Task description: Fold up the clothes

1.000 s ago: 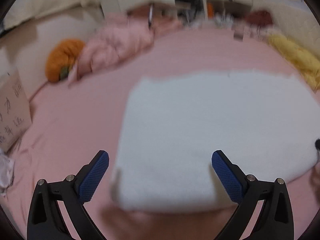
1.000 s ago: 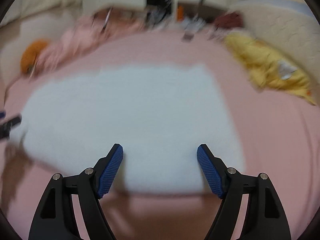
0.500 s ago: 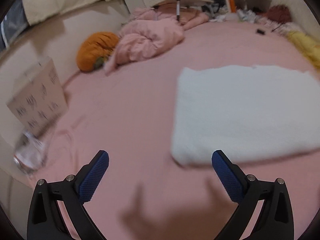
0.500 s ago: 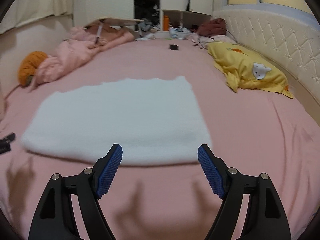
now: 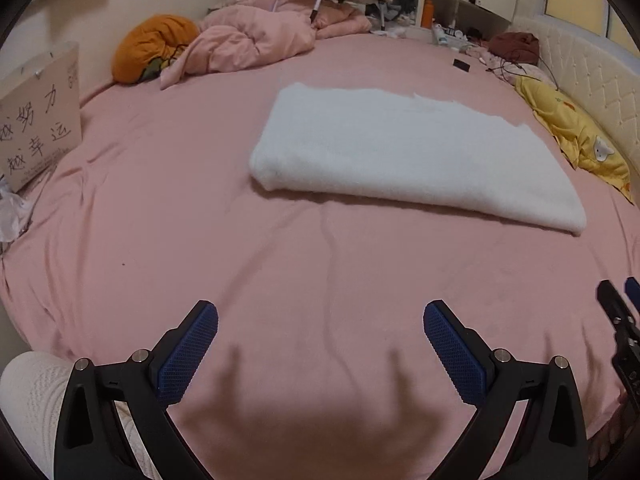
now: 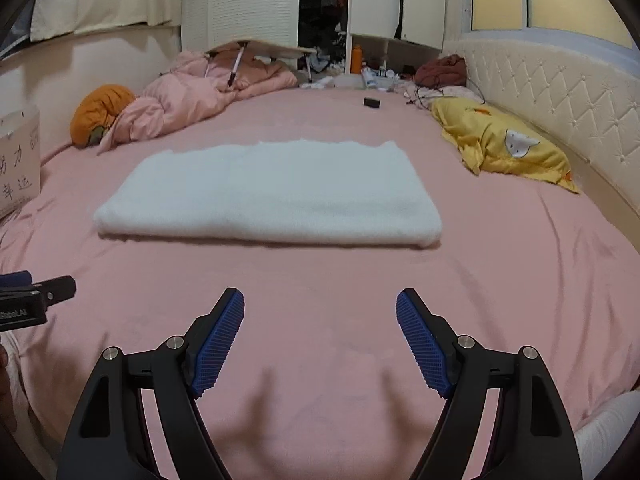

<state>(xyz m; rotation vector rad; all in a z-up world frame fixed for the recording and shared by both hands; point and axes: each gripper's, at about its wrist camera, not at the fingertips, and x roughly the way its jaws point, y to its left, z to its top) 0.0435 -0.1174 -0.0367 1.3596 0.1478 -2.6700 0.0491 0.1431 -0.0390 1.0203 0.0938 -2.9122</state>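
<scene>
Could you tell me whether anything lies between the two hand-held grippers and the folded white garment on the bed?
Nothing visible does. Only bare pink bedsheet lies between the right hand-held gripper, the left hand-held gripper and the folded white garment. Both stand open and empty. The yellow pillow and pink duvet sit off to the sides.

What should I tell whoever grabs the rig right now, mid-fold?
Left claw: open, nothing in it, above bare pink sheet.
Right claw: open, nothing in it, also above bare sheet, short of the cloth.
White fleece garment: lies flat on the bed, folded into a long rectangle, rounded fold edge facing the claws, touched by neither claw.
Done: at least one lengthwise fold looks made.
Left: probably fold it across, one short end over the other, then square up. The yellow pillow and pink duvet lie apart from the garment.
</scene>
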